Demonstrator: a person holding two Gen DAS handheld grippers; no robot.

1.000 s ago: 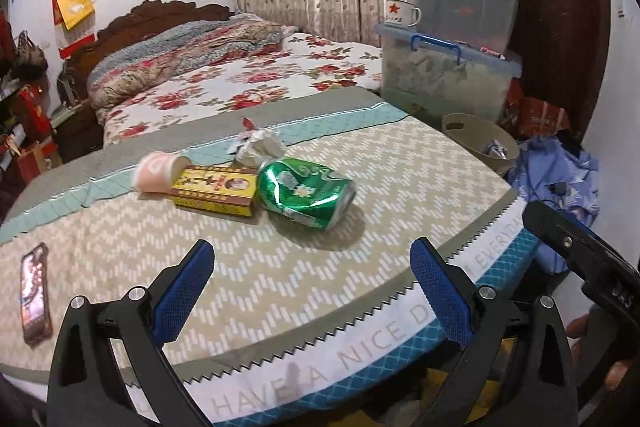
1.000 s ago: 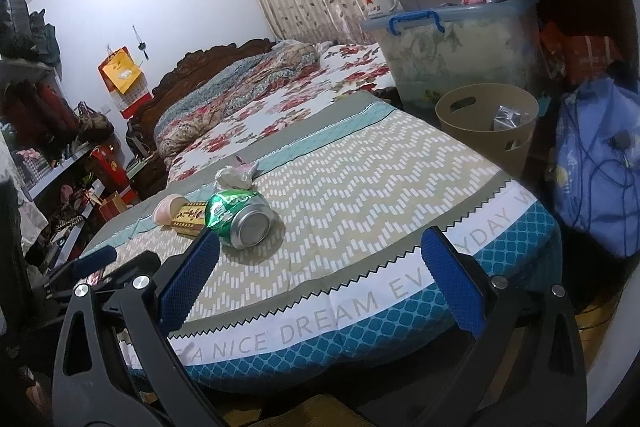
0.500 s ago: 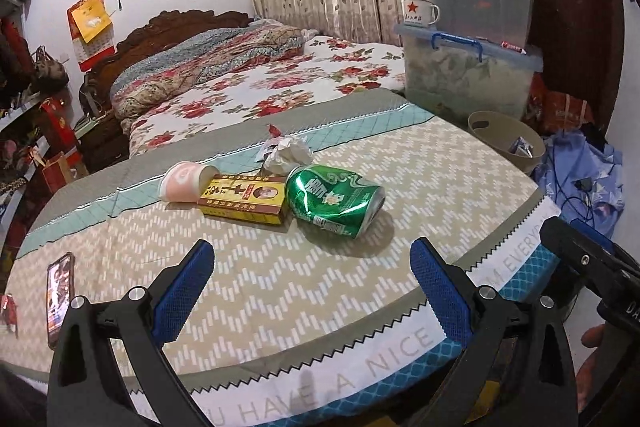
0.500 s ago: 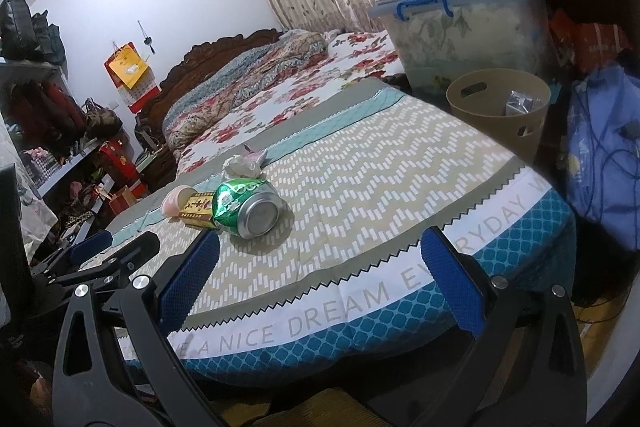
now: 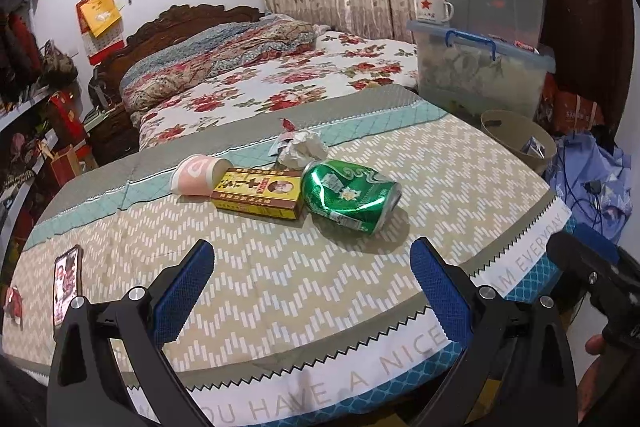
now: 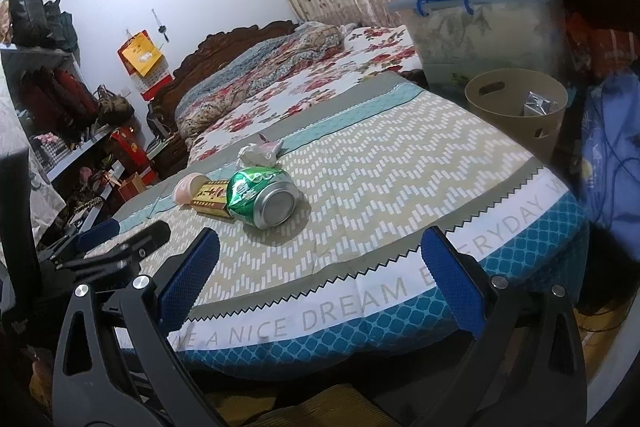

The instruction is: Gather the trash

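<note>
A dented green can (image 5: 349,195) lies on its side on the round table's patterned cloth (image 5: 280,275), next to a yellow box (image 5: 258,191), a pink paper cup (image 5: 195,175) and a crumpled white wrapper (image 5: 301,149). In the right wrist view the can (image 6: 262,195), the box (image 6: 211,198), the cup (image 6: 186,188) and the wrapper (image 6: 259,153) also show. My left gripper (image 5: 312,287) is open and empty near the table's front edge. My right gripper (image 6: 318,277) is open and empty, short of the can.
A tan waste bin (image 6: 516,103) with a scrap inside stands on the floor at the table's far right. A phone (image 5: 66,281) lies at the table's left. Stacked plastic storage boxes (image 5: 480,67) and a bed (image 5: 260,75) stand behind.
Both grippers have moved a little toward the table and the trash pile looks nearer. Both stay open and empty.
</note>
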